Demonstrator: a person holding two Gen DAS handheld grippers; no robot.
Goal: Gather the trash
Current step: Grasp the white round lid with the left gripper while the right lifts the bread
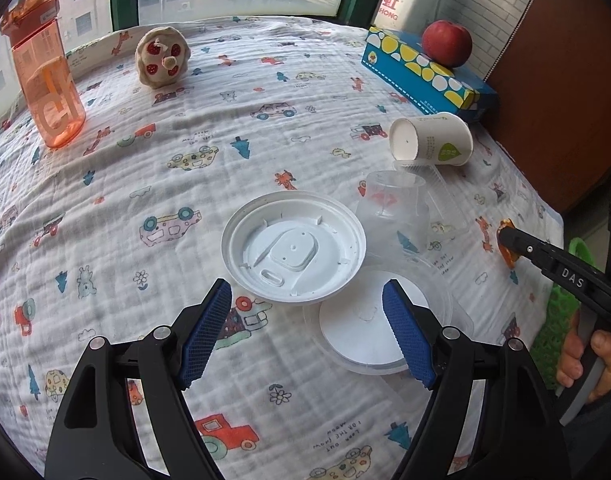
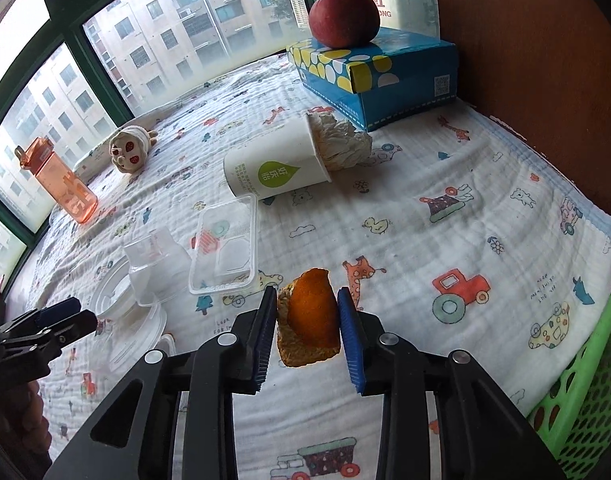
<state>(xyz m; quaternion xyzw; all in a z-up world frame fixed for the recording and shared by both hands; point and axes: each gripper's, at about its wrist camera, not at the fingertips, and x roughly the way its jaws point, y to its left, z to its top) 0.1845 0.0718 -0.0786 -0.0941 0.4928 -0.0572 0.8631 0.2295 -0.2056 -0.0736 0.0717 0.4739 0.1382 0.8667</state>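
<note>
My right gripper (image 2: 307,322) is shut on a piece of orange peel (image 2: 311,312) above the printed cloth; the peel also shows in the left wrist view (image 1: 507,246). My left gripper (image 1: 307,312) is open and empty, hovering just short of a white plastic lid (image 1: 293,250) and a clear round lid (image 1: 369,336). A clear plastic cup (image 1: 393,208) and a clear rectangular tray (image 2: 225,244) lie beside them. A paper cup (image 2: 277,164) lies on its side with crumpled tissue (image 2: 341,144) in its mouth.
A green mesh basket (image 2: 585,384) stands at the table's right edge. A blue tissue box (image 2: 377,76) carries a red apple (image 2: 343,16) at the back right. An orange bottle (image 1: 45,76) and a plush toy (image 1: 161,56) stand far left.
</note>
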